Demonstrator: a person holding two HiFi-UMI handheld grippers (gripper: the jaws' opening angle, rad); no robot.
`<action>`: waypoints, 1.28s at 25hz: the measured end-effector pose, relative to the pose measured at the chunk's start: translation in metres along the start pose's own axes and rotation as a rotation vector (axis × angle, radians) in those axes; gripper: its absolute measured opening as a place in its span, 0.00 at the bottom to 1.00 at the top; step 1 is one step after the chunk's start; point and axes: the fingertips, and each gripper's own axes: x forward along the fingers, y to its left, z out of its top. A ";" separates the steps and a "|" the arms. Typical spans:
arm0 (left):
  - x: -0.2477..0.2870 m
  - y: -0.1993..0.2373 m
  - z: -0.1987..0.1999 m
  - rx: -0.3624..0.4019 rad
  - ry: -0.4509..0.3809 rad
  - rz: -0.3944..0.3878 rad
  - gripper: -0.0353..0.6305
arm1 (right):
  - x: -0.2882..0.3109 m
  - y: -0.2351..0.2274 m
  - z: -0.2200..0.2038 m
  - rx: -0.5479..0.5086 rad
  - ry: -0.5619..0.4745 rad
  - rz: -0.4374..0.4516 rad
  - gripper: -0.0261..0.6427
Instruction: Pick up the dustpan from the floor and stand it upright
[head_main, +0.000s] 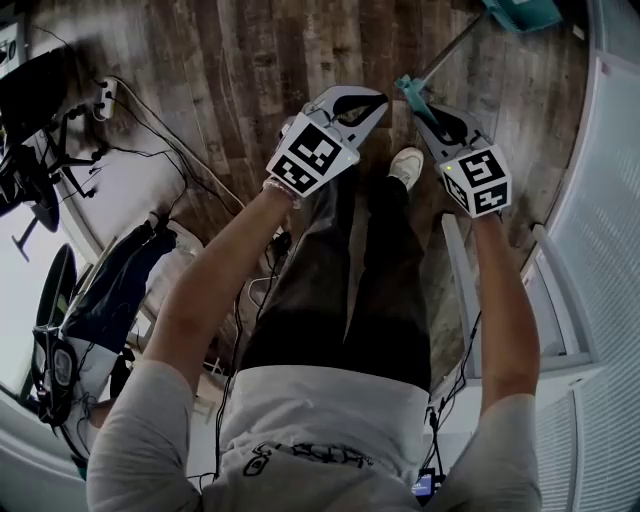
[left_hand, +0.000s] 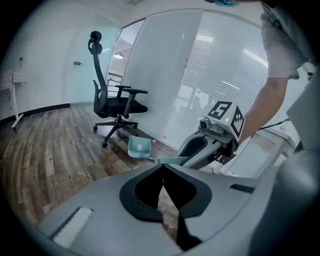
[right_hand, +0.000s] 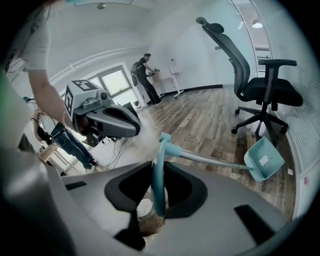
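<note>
A teal dustpan (right_hand: 263, 159) on a long grey pole (right_hand: 210, 160) slants from its loop handle (right_hand: 157, 180) down towards the wood floor beside the chair. Whether the pan touches the floor I cannot tell. My right gripper (right_hand: 159, 159) is shut on the teal loop handle. The head view shows this gripper (head_main: 418, 100) on the right and the pan (head_main: 520, 12) at the top edge. My left gripper (left_hand: 162, 169) is shut with nothing in it and hangs just left of the handle (head_main: 372, 102). From the left gripper view the pan (left_hand: 139, 147) lies beyond the right gripper (left_hand: 197, 149).
A black office chair (right_hand: 260, 85) stands close to the pan, by a glass wall with blinds (left_hand: 220, 70). Cables and a power strip (head_main: 105, 95) lie on the floor at the left. My own shoe (head_main: 405, 165) is below the grippers. A person (right_hand: 145, 75) stands far back.
</note>
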 end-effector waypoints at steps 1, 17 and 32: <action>-0.002 -0.003 0.003 0.003 0.001 -0.002 0.06 | -0.003 0.003 0.003 0.005 -0.004 0.003 0.14; -0.013 -0.031 0.047 -0.008 -0.041 0.000 0.06 | -0.043 0.024 0.043 0.040 -0.066 0.065 0.14; -0.038 -0.036 0.099 0.024 -0.107 0.018 0.06 | -0.077 0.042 0.092 0.074 -0.133 0.122 0.14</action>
